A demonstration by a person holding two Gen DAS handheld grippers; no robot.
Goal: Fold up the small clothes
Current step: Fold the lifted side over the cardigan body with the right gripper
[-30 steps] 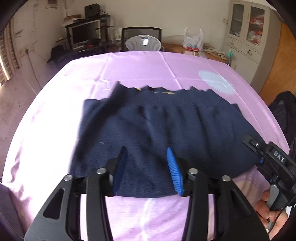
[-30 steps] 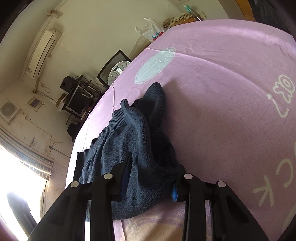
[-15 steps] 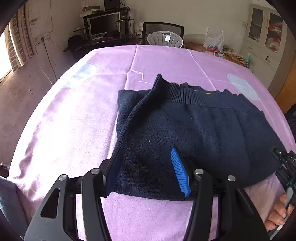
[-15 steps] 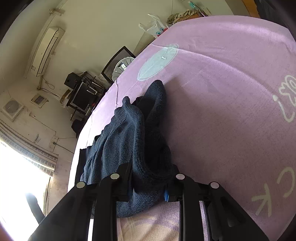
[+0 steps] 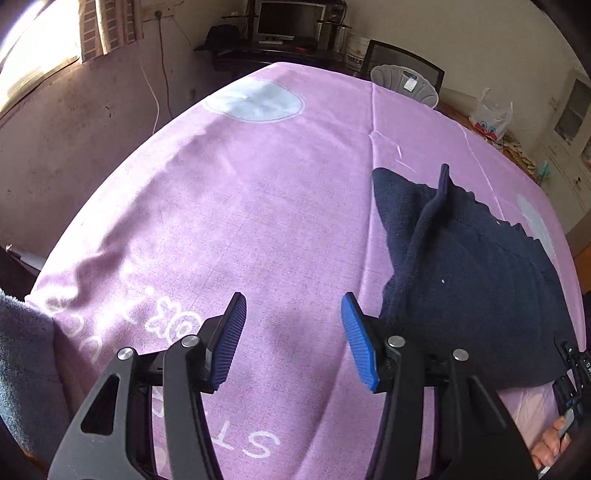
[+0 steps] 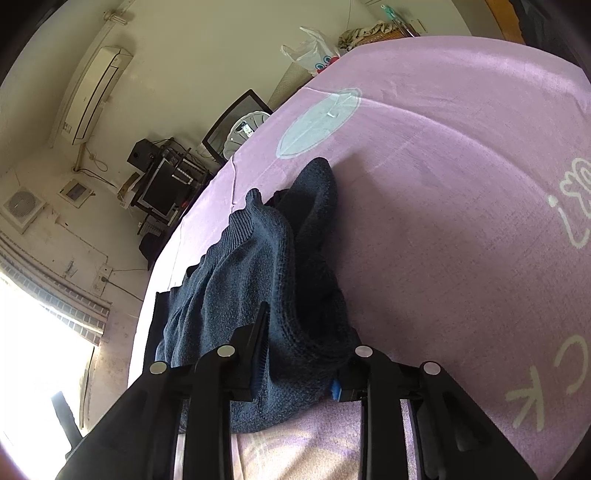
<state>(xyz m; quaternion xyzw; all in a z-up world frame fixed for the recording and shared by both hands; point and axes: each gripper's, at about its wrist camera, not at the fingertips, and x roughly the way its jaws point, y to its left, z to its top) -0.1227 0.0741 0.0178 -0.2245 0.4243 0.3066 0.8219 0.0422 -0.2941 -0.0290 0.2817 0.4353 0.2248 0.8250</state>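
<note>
The navy knitted garment lies in a folded heap on the right part of the table, its ribbed edge standing up in a ridge. The right claw is closed on the near edge of the knit, bunched fabric filling the gap between its fingers. The left claw hovers over bare cloth just left of the garment, its blue pads spread wide and holding nothing. At the lower right of the left view, fingers of the person's hand grip the other handle. A lilac tablecloth with pale discs and white lettering covers the table. Beyond it stand a monitor, a chair, a white plastic bag and a wall air conditioner.
</note>
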